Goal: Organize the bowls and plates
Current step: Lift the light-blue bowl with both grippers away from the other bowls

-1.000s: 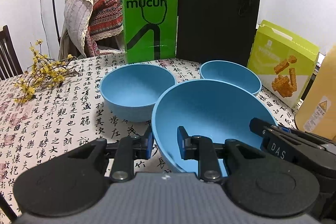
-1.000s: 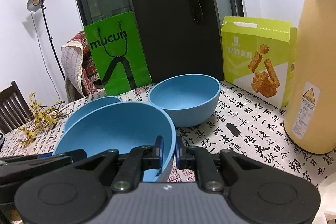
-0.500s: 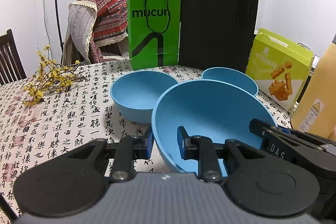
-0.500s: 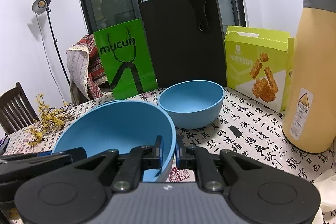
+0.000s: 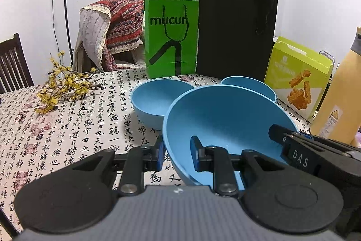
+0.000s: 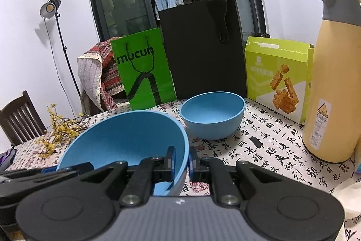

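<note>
While both grippers clamp one big bowl (image 5: pixel 225 119) by opposite sides of its rim, the sorting stands at an early stage: no bowl is nested yet, as far as the two views show.

Item 1, big bowl. Blue, round, no long axis. Mouth tilted up and toward the cameras. Appears clear of the table (image 5: pixel 67 128), though its base is hidden. Left gripper (image 5: pixel 176 154) closed on the rim at the bowl's 8 o'clock, one pad outside the wall, one inside. Right gripper (image 6: pixel 180 160) closed on the rim at its 4 o'clock, likewise astride the wall.

Item 2, left bowl (image 5: pixel 158 101). Blue, smaller, upright on the cloth, at 11 o'clock from the big bowl in the left view. Empty.

Item 3, right bowl (image 6: pixel 213 114). Blue, smaller, upright, at 1 o'clock from the big bowl in the right view. Empty.

Plates: none in view.

Remaining, by judgement: set the big bowl down, then stack the two small bowls, likely inside it.

Surroundings: green bag (image 5: pixel 171 37) and black bag (image 5: pixel 234 33) at 12 o'clock; snack box (image 6: pixel 277 76) and flask (image 6: pixel 334 73) at 2 o'clock; yellow sprigs (image 5: pixel 61 87) at 10 o'clock.
</note>
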`<state>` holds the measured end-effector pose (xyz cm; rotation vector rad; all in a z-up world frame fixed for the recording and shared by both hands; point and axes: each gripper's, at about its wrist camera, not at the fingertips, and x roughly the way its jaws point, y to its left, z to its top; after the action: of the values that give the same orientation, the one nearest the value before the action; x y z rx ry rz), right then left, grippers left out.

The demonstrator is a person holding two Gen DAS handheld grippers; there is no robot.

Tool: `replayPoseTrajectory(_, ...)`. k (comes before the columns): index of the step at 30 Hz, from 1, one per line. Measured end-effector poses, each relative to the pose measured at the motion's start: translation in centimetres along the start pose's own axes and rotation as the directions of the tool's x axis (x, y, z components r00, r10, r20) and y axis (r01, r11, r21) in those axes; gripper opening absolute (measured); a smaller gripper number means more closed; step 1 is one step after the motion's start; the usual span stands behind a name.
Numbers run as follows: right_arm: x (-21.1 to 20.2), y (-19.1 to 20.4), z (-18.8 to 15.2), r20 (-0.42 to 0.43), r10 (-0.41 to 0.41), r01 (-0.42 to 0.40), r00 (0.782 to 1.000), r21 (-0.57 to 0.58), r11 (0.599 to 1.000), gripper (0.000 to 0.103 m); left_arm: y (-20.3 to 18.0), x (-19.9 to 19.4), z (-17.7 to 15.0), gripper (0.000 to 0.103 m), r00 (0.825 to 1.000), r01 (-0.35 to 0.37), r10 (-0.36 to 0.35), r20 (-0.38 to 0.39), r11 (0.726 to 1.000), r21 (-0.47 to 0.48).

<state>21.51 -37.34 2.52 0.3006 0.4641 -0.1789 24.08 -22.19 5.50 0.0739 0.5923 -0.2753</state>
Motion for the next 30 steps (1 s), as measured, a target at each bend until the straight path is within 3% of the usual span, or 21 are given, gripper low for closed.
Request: replayPoseTrajectory(30,-6.6,5.2,-1.9,0.040,0.065,-0.064,0.997,-0.032,0.997,0.011,4.7,-7.9,-2.0,0.024,0.996,-0.045,0.048,0.071,0.998,-0.047)
